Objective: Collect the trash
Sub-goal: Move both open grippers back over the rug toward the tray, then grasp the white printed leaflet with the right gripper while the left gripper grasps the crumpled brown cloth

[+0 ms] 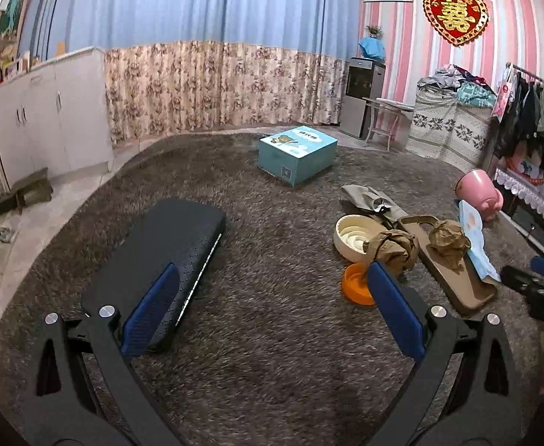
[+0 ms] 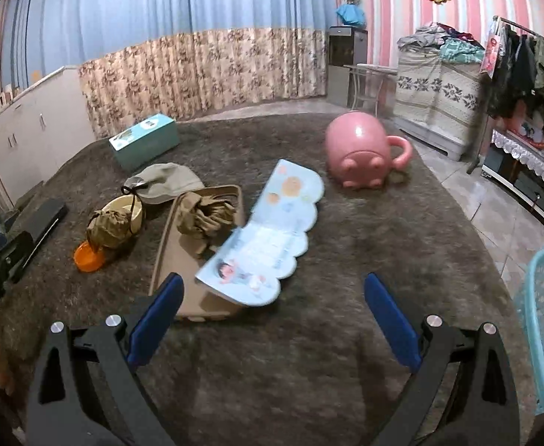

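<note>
Two crumpled brown paper wads lie on the rug. One wad (image 1: 392,251) (image 2: 110,225) leans on a cream bowl (image 1: 355,234) (image 2: 125,210). The other wad (image 1: 448,239) (image 2: 205,219) rests on a tan tray (image 1: 469,293) (image 2: 175,260). A light-blue scalloped booklet (image 2: 268,238) (image 1: 476,241) overlaps the tray's right side. My left gripper (image 1: 272,290) is open above bare rug, left of the bowl. My right gripper (image 2: 272,301) is open, with the booklet's near end between its fingers but untouched. A light-blue mesh basket (image 2: 543,330) stands at the right.
An orange dish (image 1: 355,288) (image 2: 87,256), a grey cap (image 2: 167,180), a pink pig-shaped pot (image 2: 361,152), a teal box (image 1: 296,154) (image 2: 145,141) and a black flat case (image 1: 160,271) lie on the shaggy rug (image 1: 272,334). Cabinets, curtains and a clothes rack line the walls.
</note>
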`<state>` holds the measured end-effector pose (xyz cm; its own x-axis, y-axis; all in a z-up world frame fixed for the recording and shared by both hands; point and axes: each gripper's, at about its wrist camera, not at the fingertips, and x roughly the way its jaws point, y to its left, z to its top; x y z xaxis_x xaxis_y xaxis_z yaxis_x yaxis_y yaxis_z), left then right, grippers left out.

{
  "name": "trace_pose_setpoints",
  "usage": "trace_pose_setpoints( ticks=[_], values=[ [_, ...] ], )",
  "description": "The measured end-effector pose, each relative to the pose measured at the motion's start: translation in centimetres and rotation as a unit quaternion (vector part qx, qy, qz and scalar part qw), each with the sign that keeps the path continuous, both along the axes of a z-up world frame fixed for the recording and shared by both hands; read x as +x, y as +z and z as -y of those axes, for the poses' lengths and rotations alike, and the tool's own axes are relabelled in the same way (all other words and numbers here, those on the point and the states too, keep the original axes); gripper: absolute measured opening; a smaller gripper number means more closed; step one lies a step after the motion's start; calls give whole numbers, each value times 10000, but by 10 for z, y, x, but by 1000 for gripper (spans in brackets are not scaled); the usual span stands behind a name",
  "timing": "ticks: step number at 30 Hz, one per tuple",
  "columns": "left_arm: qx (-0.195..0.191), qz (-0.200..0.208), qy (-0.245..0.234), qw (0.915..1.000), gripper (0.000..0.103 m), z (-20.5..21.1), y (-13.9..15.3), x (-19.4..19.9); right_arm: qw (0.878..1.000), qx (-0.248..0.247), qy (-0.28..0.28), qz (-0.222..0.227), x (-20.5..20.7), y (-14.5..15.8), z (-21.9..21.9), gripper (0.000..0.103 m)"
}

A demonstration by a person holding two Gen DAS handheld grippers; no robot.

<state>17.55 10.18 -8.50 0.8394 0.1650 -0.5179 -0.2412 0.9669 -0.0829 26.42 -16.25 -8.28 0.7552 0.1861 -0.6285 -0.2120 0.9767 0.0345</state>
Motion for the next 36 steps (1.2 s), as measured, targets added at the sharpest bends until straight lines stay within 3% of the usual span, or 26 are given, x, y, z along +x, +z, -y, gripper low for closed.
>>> trace_pose_setpoints(
  ticks=[5, 6, 8, 12, 14, 27, 33, 35, 36],
  values=[
    [-54, -58, -60, 10000, 98, -1, 3, 6, 9992, 82, 5, -401, 22, -13, -11, 93],
    [-31, -71, -75, 9999, 98, 1, 4, 8, 9988, 94, 27, -486, 25, -16, -13, 90],
    [32, -91, -151, 9998, 98, 6, 6, 12, 9976, 213, 140, -643, 30, -20, -14, 66],
    [12, -135, -341, 9993, 98, 19, 11, 20, 9967, 448, 266, -623, 28, -18, -9, 65],
    [-116, -158, -425, 9989, 98, 25, 12, 23, 9966, 507, 293, -586, 26, -15, -3, 55],
    [397, -589, -747, 9947, 97, 81, -3, 64, 9987, 345, 161, -348, 13, -1, 56, 55],
    [412, -942, -873, 9909, 71, 87, -16, 85, 9983, 468, 130, -326, 13, -1, 75, 55],
    [349, -1006, -938, 9899, 56, 87, -18, 87, 9982, 483, 145, -312, 12, -1, 76, 55],
    [309, -1002, -1005, 9894, 53, 87, -19, 87, 9983, 476, 162, -300, 12, -1, 75, 55]
  ],
)
